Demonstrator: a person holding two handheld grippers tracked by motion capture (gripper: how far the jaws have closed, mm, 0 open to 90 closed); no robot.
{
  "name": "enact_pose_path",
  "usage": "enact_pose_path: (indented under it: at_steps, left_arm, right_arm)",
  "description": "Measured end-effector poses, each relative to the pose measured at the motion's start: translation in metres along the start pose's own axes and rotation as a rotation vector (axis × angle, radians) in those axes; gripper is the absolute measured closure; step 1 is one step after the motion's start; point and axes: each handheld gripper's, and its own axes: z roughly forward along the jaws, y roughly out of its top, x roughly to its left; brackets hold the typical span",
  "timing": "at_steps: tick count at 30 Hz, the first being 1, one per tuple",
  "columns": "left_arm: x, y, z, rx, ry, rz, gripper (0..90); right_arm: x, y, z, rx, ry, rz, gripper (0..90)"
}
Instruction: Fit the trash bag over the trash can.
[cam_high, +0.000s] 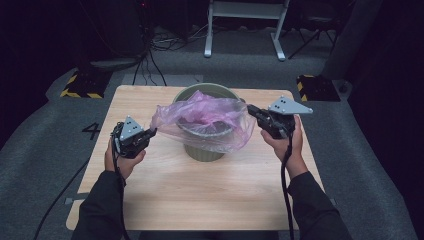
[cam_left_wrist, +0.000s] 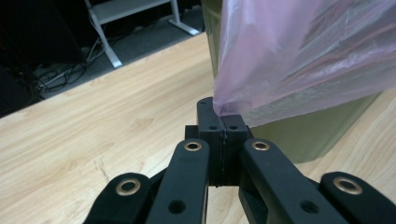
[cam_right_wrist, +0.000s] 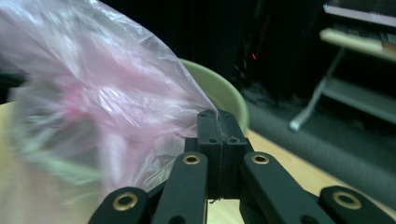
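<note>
A pale green bin stands at the middle of the wooden table. A thin pink plastic bag is spread over its mouth. My left gripper is shut on the bag's left edge, left of the bin; in the left gripper view the film runs from between its closed jaws. My right gripper is shut on the bag's right edge beside the bin's rim; in the right gripper view the film pinches into its jaws with the bin's rim behind.
A white metal stand and cables lie on the grey floor beyond the table. Black-and-yellow striped blocks sit by the far table corners. Bare wood lies in front of the bin.
</note>
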Motion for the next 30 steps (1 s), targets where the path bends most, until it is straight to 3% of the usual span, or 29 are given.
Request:
enact_pose_path:
  at_steps: [5,12,18,23,24,26,30]
  left_arm:
    - [-0.002,-0.003,0.009,0.038,-0.010,0.014,90.0]
    - [-0.008,-0.010,0.024,0.093,-0.031,0.025,90.0]
    - [-0.015,-0.019,0.036,0.133,-0.038,0.029,90.0]
    - [-0.013,-0.022,0.038,0.137,-0.027,0.026,89.8]
    - [-0.013,-0.022,0.037,0.138,-0.004,0.028,86.2]
    - [-0.010,-0.022,0.032,0.109,-0.016,0.018,71.1]
    - [-0.004,-0.023,0.012,0.031,0.006,-0.009,43.2]
  right_arm:
    - [-0.016,-0.007,0.019,0.058,-0.052,0.077,90.0]
    - [-0.033,-0.024,0.036,0.109,-0.085,0.184,90.0]
    - [-0.044,-0.038,0.046,0.142,-0.117,0.234,90.0]
    - [-0.045,-0.039,0.052,0.149,-0.124,0.232,90.0]
    - [-0.045,-0.039,0.052,0.148,-0.123,0.229,90.0]
    - [-0.045,-0.038,0.053,0.148,-0.127,0.229,90.0]
    - [-0.047,-0.036,0.050,0.127,-0.128,0.222,90.0]
